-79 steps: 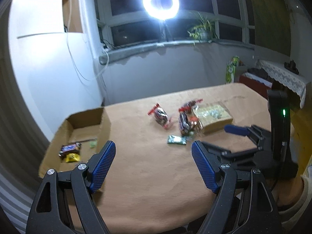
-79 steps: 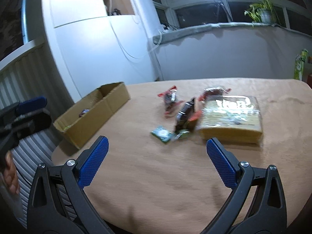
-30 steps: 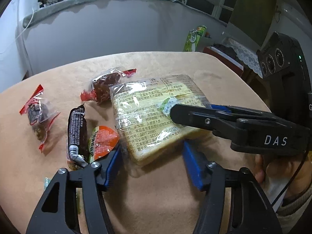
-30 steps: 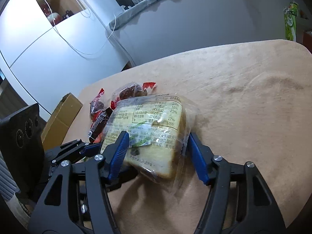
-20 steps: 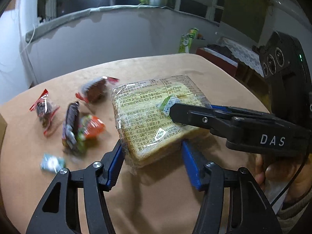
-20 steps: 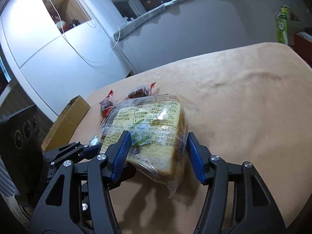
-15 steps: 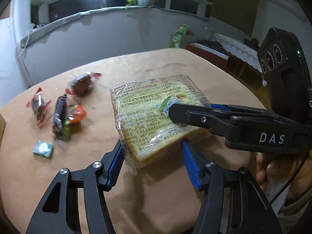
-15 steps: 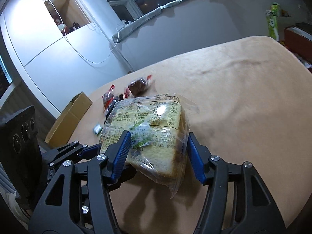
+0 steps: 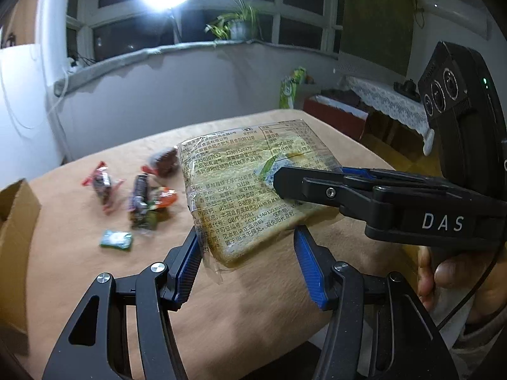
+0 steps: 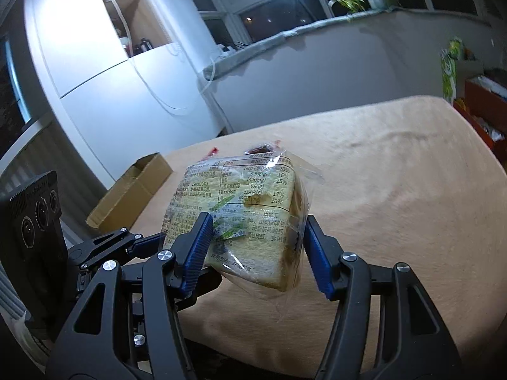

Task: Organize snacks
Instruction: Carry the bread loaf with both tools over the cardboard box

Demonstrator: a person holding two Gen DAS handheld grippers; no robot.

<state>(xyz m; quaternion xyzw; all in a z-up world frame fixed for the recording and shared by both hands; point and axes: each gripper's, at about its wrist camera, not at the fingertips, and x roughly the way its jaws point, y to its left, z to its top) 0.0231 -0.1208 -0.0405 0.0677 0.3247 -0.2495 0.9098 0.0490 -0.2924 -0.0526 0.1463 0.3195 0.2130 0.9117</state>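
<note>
From the left wrist, the bagged sliced bread (image 9: 250, 190) now rides clear of the tan tablecloth (image 9: 79, 272), where a second ago it lay flat on it beside the small snacks. The left gripper (image 9: 250, 256) is clenched on the loaf's near end, blue pads pressed into its sides, while the right gripper (image 9: 317, 186) clamps it from the right (a hand (image 9: 456, 278) shows under that handle). The loose candies (image 9: 145, 196) and a green packet (image 9: 115, 239) stay behind on the cloth, now further left and smaller, and a flap of the cardboard box (image 9: 16, 209) has come into sight at the left edge. I judge the loaf is being carried toward that box.

From the right wrist, the right gripper (image 10: 256, 247) grasps the same loaf (image 10: 240, 209) across its width, and the left gripper (image 10: 139, 243) reaches in from the left. The table has dropped away beneath the bag compared with a second ago. The box (image 10: 133, 190) sits well apart at the table's far left corner.

The bread is pale, square-cut slices in a clear, crinkled wrapper printed with black text and a nutrition table; its loose tail hangs below.
</note>
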